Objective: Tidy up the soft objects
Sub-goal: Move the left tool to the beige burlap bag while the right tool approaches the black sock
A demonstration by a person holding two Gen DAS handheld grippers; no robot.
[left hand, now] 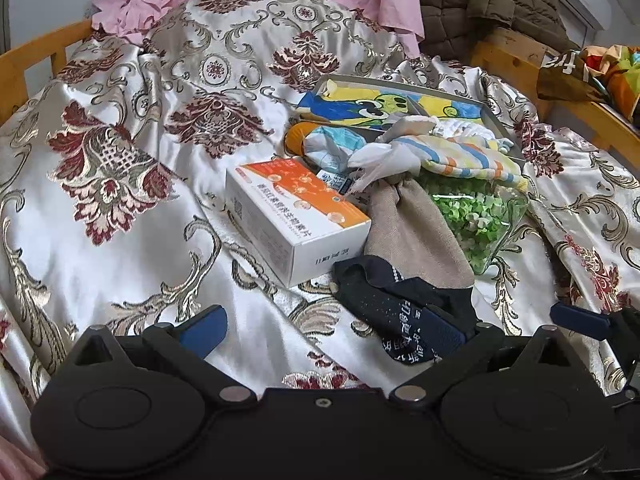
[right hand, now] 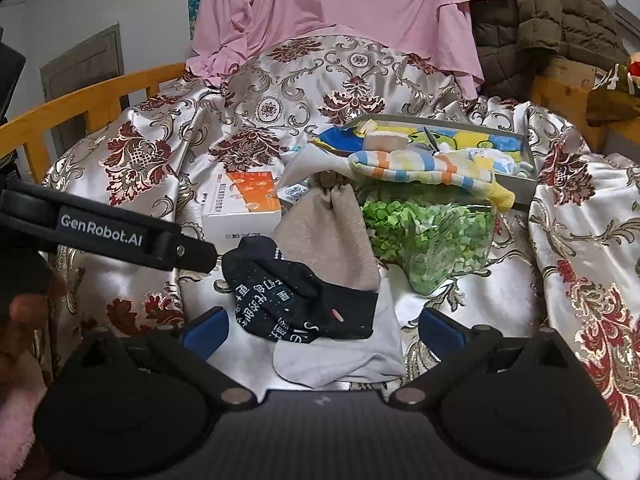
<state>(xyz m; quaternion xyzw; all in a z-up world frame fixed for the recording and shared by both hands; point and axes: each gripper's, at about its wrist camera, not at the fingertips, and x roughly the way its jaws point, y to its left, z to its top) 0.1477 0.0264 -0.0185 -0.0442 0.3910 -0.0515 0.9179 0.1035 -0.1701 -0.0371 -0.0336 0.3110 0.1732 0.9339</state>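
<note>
Satin bedspread (right hand: 580,216) carries a black sock (right hand: 296,296) with white writing; "GenRobot.AI" marks the left tongs (left hand: 324,330); both tongs, right (right hand: 324,330) too, gape wide, empty.

Dark sock (right hand: 296,300): navy, printed with white characters, crumpled, lying on the bedspread over a pale grey sock (right hand: 340,360), which is laid flat beneath it. Beige cloth pouch (right hand: 332,236): gathered at the top, resting against the dark sock's far edge. Striped sock (right hand: 424,172): pastel blue, orange and yellow bands, draped across the edge of a shallow box, above the pouch.
</note>
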